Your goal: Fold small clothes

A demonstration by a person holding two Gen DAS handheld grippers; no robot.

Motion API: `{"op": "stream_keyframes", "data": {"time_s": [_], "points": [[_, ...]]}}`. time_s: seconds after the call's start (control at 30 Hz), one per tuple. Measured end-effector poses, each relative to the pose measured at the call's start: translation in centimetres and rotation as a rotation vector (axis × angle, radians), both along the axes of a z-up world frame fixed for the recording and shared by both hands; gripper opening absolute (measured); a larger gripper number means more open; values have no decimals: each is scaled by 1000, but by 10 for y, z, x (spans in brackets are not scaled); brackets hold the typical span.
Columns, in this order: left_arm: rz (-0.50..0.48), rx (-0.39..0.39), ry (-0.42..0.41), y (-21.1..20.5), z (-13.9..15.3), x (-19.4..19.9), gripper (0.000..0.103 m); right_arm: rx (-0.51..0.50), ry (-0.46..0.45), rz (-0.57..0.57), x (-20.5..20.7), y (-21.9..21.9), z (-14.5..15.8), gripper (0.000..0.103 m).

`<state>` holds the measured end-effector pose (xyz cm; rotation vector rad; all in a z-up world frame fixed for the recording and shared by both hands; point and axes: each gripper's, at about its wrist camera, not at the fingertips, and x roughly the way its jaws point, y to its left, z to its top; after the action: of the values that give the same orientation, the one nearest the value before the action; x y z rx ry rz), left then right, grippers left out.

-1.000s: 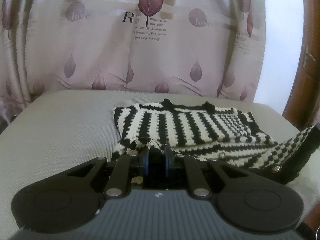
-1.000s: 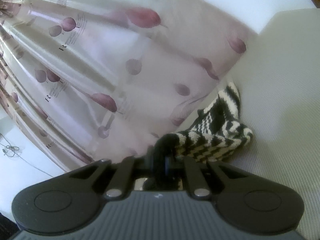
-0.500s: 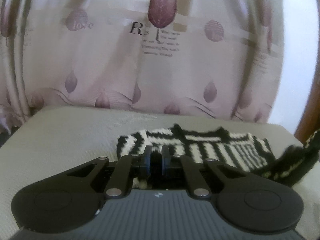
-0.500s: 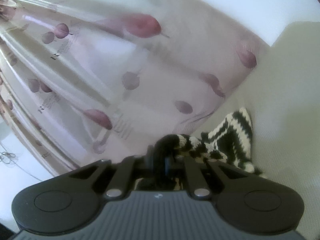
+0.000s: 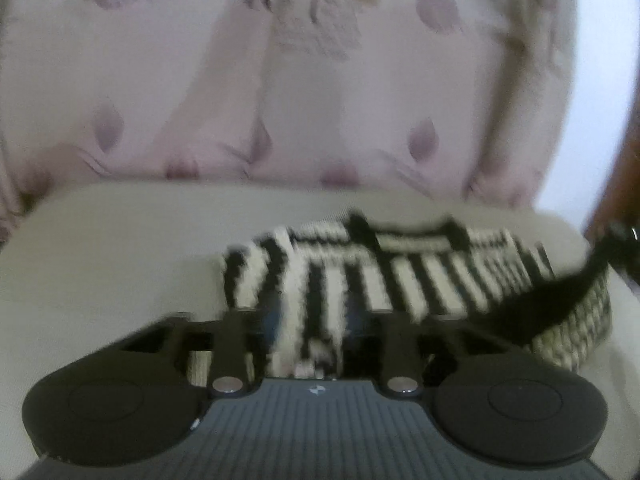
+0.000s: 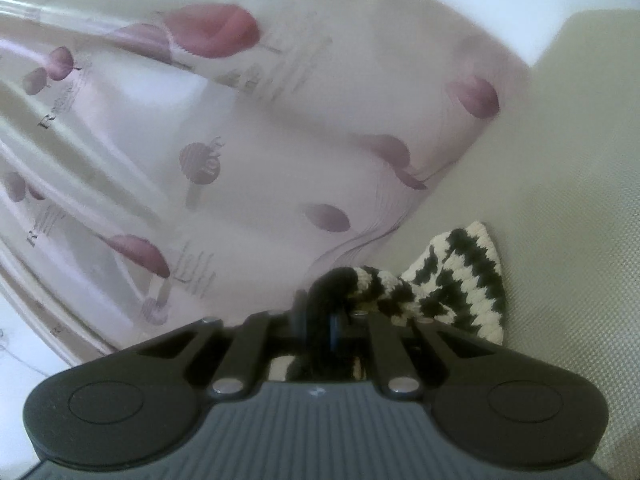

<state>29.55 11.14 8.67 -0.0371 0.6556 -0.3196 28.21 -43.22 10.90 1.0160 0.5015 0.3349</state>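
A small black-and-cream striped knit sweater [image 5: 400,276] lies on the grey cushion [image 5: 120,264]. In the left wrist view my left gripper [image 5: 312,320] has its jaws spread apart, with a fold of the sweater lying between them; the frame is blurred. At the right, a black-edged flap [image 5: 560,304] of the sweater is lifted. In the right wrist view my right gripper [image 6: 320,316] is shut on the sweater's black hem, and a striped part [image 6: 456,284] hangs from it over the cushion [image 6: 580,200].
A pale pink curtain with purple leaf prints [image 5: 280,100] hangs right behind the cushion and fills most of the right wrist view [image 6: 240,140]. A brown wooden frame [image 5: 616,184] stands at the far right.
My left gripper's jaws have opened from shut on the sweater's edge. Both grippers moved forward toward the curtain, carrying the near edge over the sweater. The right gripper kept its hold.
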Motion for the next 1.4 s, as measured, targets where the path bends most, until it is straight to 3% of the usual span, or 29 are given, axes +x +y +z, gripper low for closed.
{"op": "stream_keyframes", "data": {"time_s": [0.03, 0.1, 0.2, 0.33, 0.4, 0.53, 0.67, 0.7, 0.77, 0.83, 0.9, 1.03, 1.17, 1.4], "points": [[-39, -13, -3, 3, -5, -2, 60, 3, -5, 3, -2, -1, 1, 10], [-149, -4, -76, 3, -13, -11, 62, -3, -6, 6, -7, -3, 2, 10], [-338, 143, -170, -11, -24, -23, 65, -15, 2, 10, -10, -5, 1, 10], [-531, 221, -253, -6, -28, -35, 65, -19, 21, 6, -13, -13, -1, 10], [-602, 344, -301, -4, -28, -40, 65, -26, 26, 9, -14, -14, -2, 10], [-682, 466, -317, -1, -30, -36, 62, -21, 28, 17, -13, -13, -3, 10], [-795, 578, -290, -17, -40, -29, 53, -16, 27, 21, -12, -9, -4, 10], [-810, 578, -284, -17, -39, -29, 52, -17, 28, 21, -12, -8, -4, 10], [-811, 499, -288, -9, -27, -31, 52, -18, 32, 18, -13, -9, -4, 10], [-762, 424, -303, 6, -16, -31, 52, -26, 37, 18, -12, -11, -4, 10], [-719, 412, -298, 19, -11, -29, 52, -27, 40, 16, -10, -12, -5, 10], [-774, 583, -302, 17, -27, -37, 50, -30, 42, 15, -7, -10, -7, 10], [-877, 736, -381, -6, -46, -44, 49, -28, 48, 10, -6, -7, -9, 10], [-966, 807, -481, -39, -65, -27, 49, -35, 62, 14, -5, -5, -9, 10]]}}
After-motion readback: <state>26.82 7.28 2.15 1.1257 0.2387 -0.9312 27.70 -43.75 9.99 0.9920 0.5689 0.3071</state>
